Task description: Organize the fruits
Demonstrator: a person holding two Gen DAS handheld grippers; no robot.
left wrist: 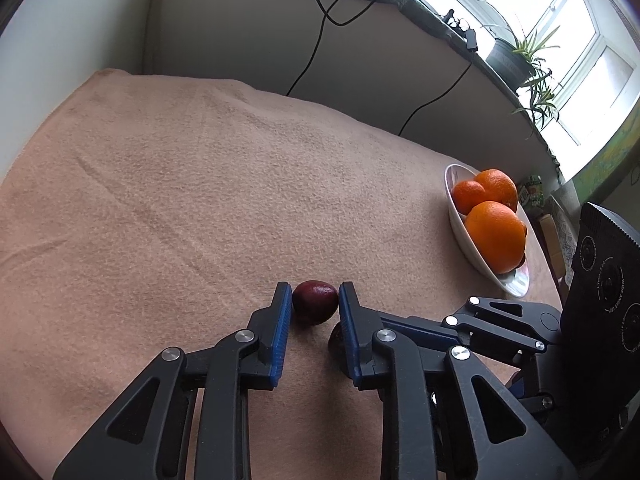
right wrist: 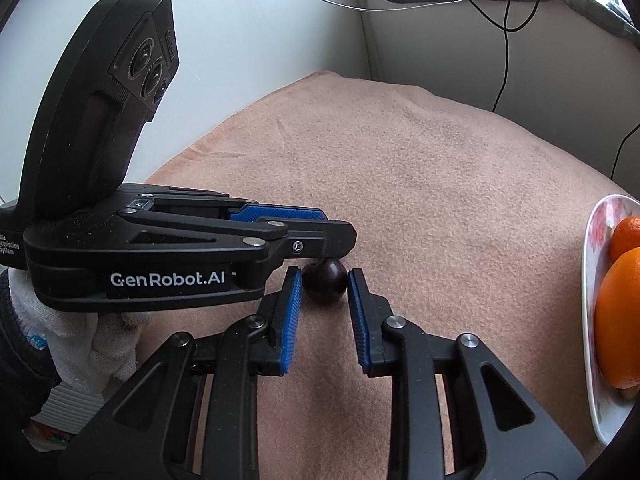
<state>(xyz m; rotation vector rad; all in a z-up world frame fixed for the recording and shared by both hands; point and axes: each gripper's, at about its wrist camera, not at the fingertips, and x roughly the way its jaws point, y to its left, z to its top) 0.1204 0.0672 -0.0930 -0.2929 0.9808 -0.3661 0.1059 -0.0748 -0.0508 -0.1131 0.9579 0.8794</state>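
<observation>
- Your left gripper (left wrist: 315,294) has its two blue pads pressed against the sides of a dark red plum (left wrist: 315,302), which sits on the tan cloth (left wrist: 200,184) that covers the table.
- Your right gripper (right wrist: 325,280) has a second dark plum (right wrist: 325,280) between its fingertips; the left pad is against it, and on the right a thin sliver of cloth may show, so contact on that side is hard to judge. The jaws stand as narrow as they go here.
- The two grippers are crowded together: from the right wrist view, the left gripper's fingers (right wrist: 312,236) lie across just above the second plum and almost on top of it.
- From the left wrist view, the second plum peeks out as a dark lump just behind the left gripper's right finger, so the two fruits lie close beside each other.
- A white bowl (left wrist: 456,216) holding three oranges (left wrist: 495,236) stands to your right, near the right edge of the cloth and well apart from the plums.
- The cloth ahead and to your left is wide open, up to its far edge by the wall.
- Black cables (left wrist: 316,40) hang down the wall beyond the far edge.
- A white glove (right wrist: 80,336) shows on the hand under the left gripper.
</observation>
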